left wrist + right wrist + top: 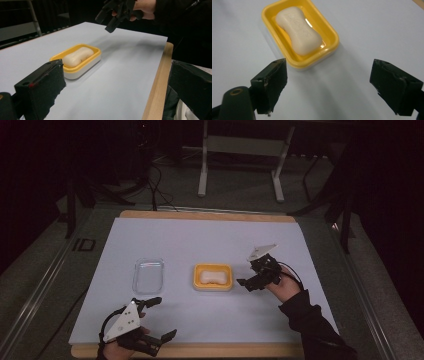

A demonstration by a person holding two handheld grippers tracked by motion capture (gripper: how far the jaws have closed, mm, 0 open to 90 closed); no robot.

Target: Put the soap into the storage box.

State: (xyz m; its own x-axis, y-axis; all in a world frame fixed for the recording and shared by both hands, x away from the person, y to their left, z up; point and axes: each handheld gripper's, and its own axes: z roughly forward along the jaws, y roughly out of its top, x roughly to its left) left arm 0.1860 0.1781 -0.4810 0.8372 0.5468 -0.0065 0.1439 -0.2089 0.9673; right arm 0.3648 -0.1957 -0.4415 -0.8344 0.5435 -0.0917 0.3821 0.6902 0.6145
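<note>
A yellow soap dish [198,270] sits mid-table on the white sheet, with a white bar of soap [212,277] lying in it. A clear plastic lid [148,275] lies to its left. My right gripper [248,272] hovers just right of the dish, open and empty. In the right gripper view the soap [299,30] and the dish [332,35] lie ahead of its spread jaws [332,85]. My left gripper [161,318] is open near the front edge, empty. The left gripper view has the dish [86,65], the soap [77,57] and the right gripper [115,15] beyond.
The white sheet [210,235] covers a wooden board [200,351] whose edge runs along the front. A metal stand [240,150] and cables [157,180] are on the floor behind the table. Bare sheet lies behind and in front of the dish.
</note>
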